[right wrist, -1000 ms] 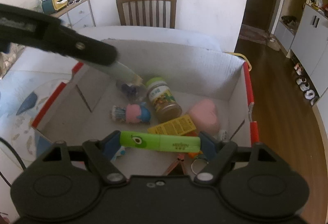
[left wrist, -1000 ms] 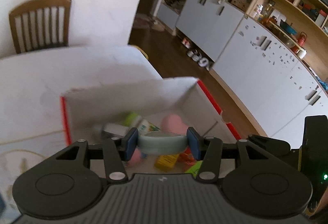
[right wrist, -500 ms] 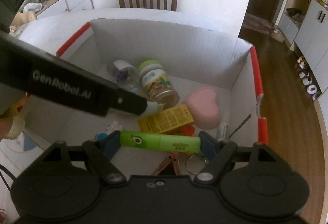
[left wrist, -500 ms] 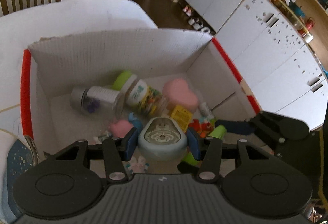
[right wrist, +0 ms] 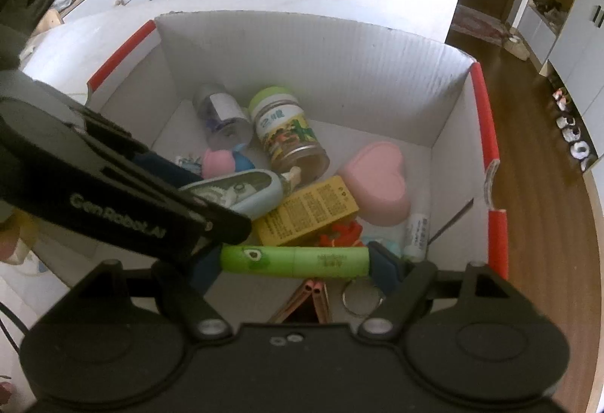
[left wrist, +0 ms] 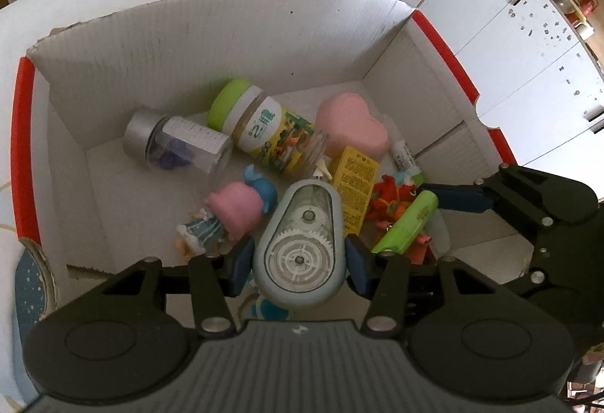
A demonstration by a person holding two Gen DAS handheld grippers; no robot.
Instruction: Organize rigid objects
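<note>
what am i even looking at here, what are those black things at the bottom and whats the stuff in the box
The black shapes are hand-held tongs, one in each of a person's hands, with no robot arm involved. Each carries a camera looking along its two fingers, so you get a left view and a right view of one scene.

Both look down into a white cardboard box with red edges on a table. The left tongs are shut on a pale blue correction tape dispenser. The right tongs are shut on a green tube, held crosswise.

Lying in the box are a green-lidded jar, a clear bottle, a pink heart-shaped case, a yellow carton and a small pink figure.
</note>
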